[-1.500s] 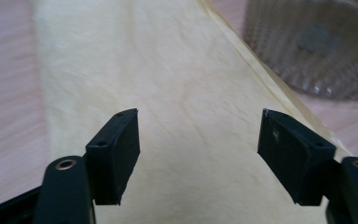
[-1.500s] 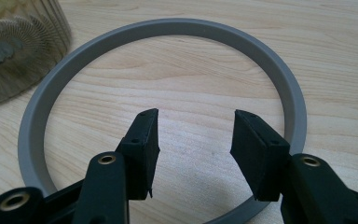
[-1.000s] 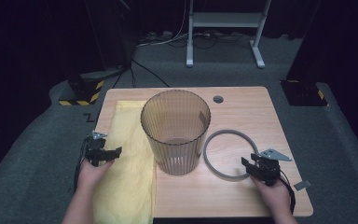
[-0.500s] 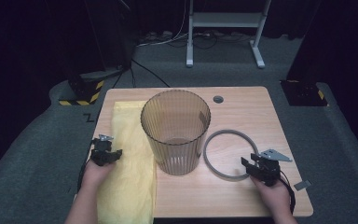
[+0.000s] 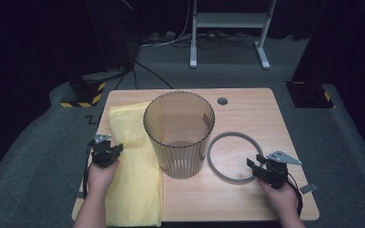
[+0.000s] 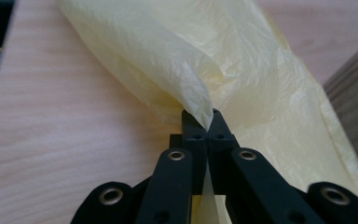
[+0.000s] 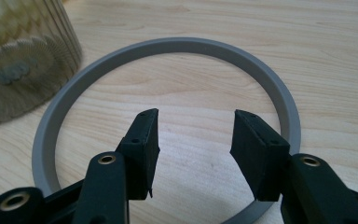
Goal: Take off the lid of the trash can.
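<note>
Table (image 5: 247, 114): light wood w/ a round hole, on grey carpet in a dark room. Left claw (image 6: 207, 122) just closed, pinching yellow bag (image 6: 242, 70) at table's left; right claw (image 7: 193, 135) half open, empty, over grey ring (image 7: 168, 45) beside bin (image 5: 179, 135).

no legible text, labels or numbers anywhere (hazard stripes unlettered)

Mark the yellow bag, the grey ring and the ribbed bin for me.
yellow bag (image 6: 261, 93): left gripper view, crinkled film just beyond the shut jaws.
grey ring (image 7: 177, 45): right gripper view, far arc of the band.
ribbed bin (image 5: 179, 152): high view, front of its translucent wall.
</note>
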Motion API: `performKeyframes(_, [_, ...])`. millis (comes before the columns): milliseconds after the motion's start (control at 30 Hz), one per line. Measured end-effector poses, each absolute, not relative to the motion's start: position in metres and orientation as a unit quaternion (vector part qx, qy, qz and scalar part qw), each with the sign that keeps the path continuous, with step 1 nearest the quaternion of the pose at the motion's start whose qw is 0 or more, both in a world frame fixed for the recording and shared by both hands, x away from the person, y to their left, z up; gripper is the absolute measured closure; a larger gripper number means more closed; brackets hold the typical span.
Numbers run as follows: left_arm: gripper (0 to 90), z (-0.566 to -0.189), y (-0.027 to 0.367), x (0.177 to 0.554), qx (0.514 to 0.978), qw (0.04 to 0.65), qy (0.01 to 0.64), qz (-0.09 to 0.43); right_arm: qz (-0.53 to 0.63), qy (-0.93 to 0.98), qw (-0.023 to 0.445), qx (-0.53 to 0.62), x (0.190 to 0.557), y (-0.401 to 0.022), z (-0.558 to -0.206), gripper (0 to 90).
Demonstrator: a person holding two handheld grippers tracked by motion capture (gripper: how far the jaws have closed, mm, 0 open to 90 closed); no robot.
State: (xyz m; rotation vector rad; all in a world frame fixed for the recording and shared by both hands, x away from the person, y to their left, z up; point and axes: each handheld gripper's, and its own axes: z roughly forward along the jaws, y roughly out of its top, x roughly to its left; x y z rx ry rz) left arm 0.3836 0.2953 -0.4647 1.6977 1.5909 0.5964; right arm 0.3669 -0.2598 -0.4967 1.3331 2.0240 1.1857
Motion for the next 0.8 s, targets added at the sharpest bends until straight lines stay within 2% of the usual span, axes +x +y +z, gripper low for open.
performKeyframes(33, [89.3, -0.465, 0.295, 0.384, 0.659, 0.361, 0.618, 0.232, 0.429, 0.732, 0.220, 0.482, 0.367, -0.260, -0.497, 51.5])
performKeyframes(133, [89.3, -0.436, 0.294, 0.375, 0.613, 0.400, 0.622, 0.280, 0.428, 0.737, 0.221, 0.474, 0.367, -0.259, -0.497, 51.5])
performKeyframes(167, [89.3, -0.436, 0.294, 0.375, 0.613, 0.400, 0.622, 0.280, 0.428, 0.737, 0.221, 0.474, 0.367, -0.259, -0.497, 51.5])
performKeyframes(300, [89.3, -0.404, 0.282, 0.356, 0.572, 0.457, 0.595, 0.333, 0.438, 0.731, 0.227, 0.472, 0.363, -0.257, -0.492, 51.4])
performKeyframes(433, [89.2, -0.389, 0.274, 0.345, 0.554, 0.484, 0.573, 0.362, 0.439, 0.732, 0.232, 0.467, 0.361, -0.252, -0.490, 51.0])
performKeyframes(467, [89.2, -0.382, 0.271, 0.339, 0.540, 0.506, 0.560, 0.373, 0.439, 0.732, 0.234, 0.465, 0.361, -0.249, -0.490, 50.4])
performKeyframes(800, [89.1, -0.358, 0.256, 0.311, 0.485, 0.586, 0.500, 0.414, 0.452, 0.728, 0.243, 0.455, 0.356, -0.240, -0.487, 47.2])
